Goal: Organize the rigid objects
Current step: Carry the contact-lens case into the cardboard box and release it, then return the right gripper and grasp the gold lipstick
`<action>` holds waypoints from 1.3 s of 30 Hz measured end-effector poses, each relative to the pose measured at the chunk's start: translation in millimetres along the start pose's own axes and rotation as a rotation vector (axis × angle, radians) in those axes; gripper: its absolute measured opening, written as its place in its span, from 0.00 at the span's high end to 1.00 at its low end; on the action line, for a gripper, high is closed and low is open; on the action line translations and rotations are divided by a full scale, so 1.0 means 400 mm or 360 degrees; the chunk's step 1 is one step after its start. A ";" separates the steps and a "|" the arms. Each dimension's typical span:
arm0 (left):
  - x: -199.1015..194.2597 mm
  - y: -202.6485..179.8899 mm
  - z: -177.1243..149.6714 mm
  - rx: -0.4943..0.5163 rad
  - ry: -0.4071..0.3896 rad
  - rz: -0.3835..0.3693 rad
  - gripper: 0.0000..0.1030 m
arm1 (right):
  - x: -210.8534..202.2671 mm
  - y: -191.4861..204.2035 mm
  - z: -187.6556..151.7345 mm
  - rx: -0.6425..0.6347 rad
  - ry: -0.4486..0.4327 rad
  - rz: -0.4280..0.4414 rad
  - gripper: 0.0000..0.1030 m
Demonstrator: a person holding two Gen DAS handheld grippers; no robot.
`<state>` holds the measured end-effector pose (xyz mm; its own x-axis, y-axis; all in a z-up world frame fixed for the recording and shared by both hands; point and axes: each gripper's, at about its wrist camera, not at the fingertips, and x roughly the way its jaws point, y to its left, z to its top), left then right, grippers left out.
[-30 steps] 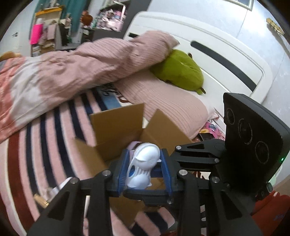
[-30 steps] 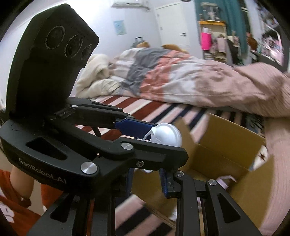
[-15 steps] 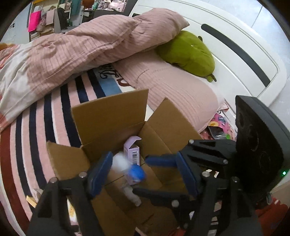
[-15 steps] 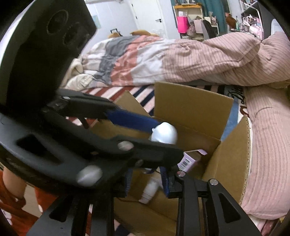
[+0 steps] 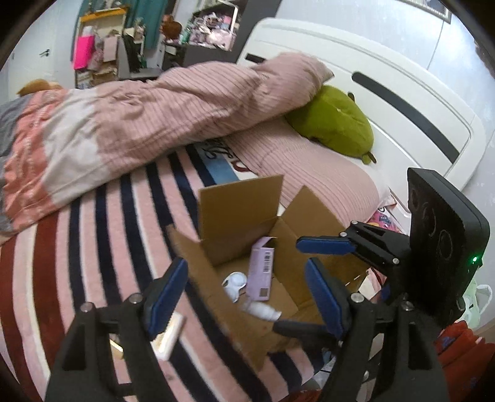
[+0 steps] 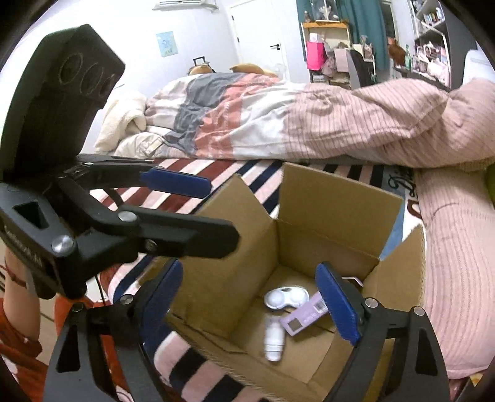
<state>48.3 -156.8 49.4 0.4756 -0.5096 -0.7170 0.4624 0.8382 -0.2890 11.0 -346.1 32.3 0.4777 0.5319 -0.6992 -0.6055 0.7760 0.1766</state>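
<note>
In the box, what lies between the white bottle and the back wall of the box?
In the right wrist view, the white contact lens case lies on the floor of the cardboard box, between the white bottle and the back wall. The purple carton lies to the side.

I'm over a bed [image 5: 102,256] laid with a sheet striped pink, navy and dark red. A rumpled pink ribbed duvet [image 5: 191,105] runs across the upper middle of my left view, and a green plush [image 5: 334,123] lies against the white headboard [image 5: 402,92] at upper right. In my right view the pale wall [image 6: 191,27] holds a small blue picture [image 6: 167,43] at upper left, with a white door [image 6: 256,37] beside it. Cluttered shelves [image 6: 328,46] and a teal curtain [image 6: 362,21] fill the upper right. The light is even and cool.
</note>
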 end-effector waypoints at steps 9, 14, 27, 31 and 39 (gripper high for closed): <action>-0.166 0.141 -0.114 -0.0113 -0.0155 0.0151 0.27 | 0.029 0.190 0.070 -0.0214 -0.0061 -0.0056 0.04; -0.239 0.268 -0.200 -0.0262 -0.0229 0.0258 0.24 | 0.105 0.306 0.112 -0.0319 -0.0007 0.0030 0.04; -0.205 0.523 -0.394 -0.0552 -0.0146 0.0452 0.24 | 0.494 0.399 0.036 -0.0323 0.0411 0.0135 0.17; -0.185 0.549 -0.423 -0.0582 -0.0104 0.0454 0.24 | 0.570 0.384 0.017 -0.0292 0.0473 0.0073 0.46; -0.166 0.576 -0.436 -0.0622 -0.0070 0.0444 0.24 | 0.651 0.371 0.020 -0.0280 0.0548 -0.0081 0.83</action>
<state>-7.4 104.1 -80.0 0.5767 -0.2558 -0.7759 0.0008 0.9499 -0.3125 50.5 -89.8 -117.9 0.2864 0.3258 -0.9010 -0.7008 0.7125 0.0349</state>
